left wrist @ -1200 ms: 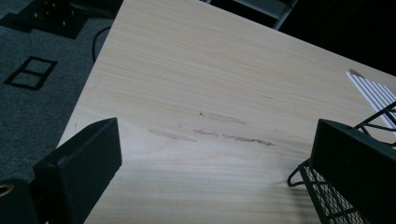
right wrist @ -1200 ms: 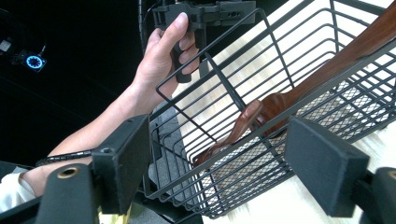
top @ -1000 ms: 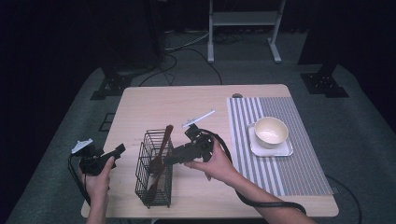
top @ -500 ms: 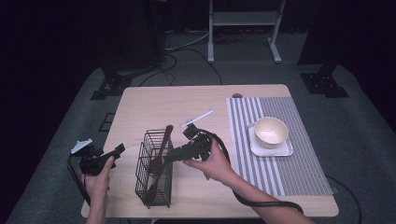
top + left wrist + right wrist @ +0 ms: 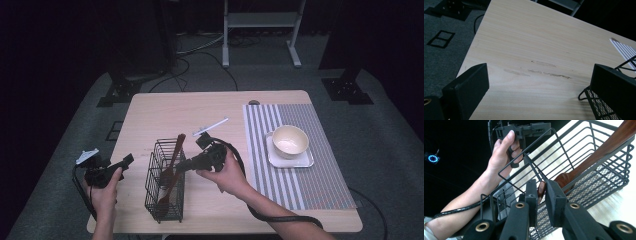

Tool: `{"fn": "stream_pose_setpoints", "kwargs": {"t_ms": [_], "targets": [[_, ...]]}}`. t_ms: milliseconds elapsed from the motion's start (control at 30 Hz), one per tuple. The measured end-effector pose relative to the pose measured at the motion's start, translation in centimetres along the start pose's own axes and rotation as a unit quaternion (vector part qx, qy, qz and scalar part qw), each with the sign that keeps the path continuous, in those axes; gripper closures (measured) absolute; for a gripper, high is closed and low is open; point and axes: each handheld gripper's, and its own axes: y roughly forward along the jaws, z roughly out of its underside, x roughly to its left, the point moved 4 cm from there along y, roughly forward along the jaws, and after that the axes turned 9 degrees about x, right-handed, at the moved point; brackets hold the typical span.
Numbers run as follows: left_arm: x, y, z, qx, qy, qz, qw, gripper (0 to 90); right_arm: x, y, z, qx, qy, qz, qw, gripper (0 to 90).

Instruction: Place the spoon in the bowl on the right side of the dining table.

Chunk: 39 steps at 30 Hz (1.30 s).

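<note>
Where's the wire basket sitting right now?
In the high view the wire basket stands near the table's front left, between the left gripper and right gripper.

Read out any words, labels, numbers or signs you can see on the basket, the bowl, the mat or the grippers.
No readable text: the wire basket, the wooden spoons, the bowl, the striped mat and the table carry no print.
The right gripper and left gripper show no label or number.
</note>
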Motion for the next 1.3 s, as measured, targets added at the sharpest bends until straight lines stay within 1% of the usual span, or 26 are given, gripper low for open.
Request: {"fn": "stream_pose_setpoints", "kwargs": {"t_ms": [100,367,467,633,733,900,1033,1100,1300], "targets": [[0.0,0.0,0.0,0.000,0.000,0.000,1.0000,1.2,0.1,-0.2,0.0,-0.003,0.001,-0.004,1.0000,82.2],[0.0,0.0,0.0,0.000,0.000,0.000,1.0000,1.2,0.4,-0.9,-0.2,-0.015,0.001,-0.002,0.9999,82.5],[0.0,0.0,0.0,0.001,0.000,-0.001,1.0000,1.2,0.4,-1.3,-0.3,-0.020,0.001,0.001,0.9998,82.9],[-0.1,0.0,0.0,0.000,0.001,0.000,1.0000,1.2,0.6,-2.2,-0.4,-0.032,0.003,-0.003,0.9995,83.2],[-0.1,0.0,0.0,0.001,0.002,0.000,1.0000,1.2,0.6,-2.6,-0.5,-0.038,0.002,-0.001,0.9993,83.2],[-0.1,0.0,0.0,0.000,0.001,0.000,1.0000,1.2,0.5,-3.4,-0.7,-0.048,0.007,-0.002,0.9988,83.2],[-0.1,0.0,0.0,0.000,0.002,0.000,1.0000,1.2,0.5,-3.9,-0.8,-0.055,0.012,-0.008,0.9984,83.2],[-0.1,0.0,0.0,0.001,0.002,0.000,1.0000,1.2,0.5,-4.2,-0.8,-0.056,0.016,-0.011,0.9982,83.2],[-0.1,0.0,0.0,-0.001,0.001,0.000,1.0000,1.2,0.7,-4.6,-1.0,-0.058,0.017,-0.013,0.9981,83.2]]}}
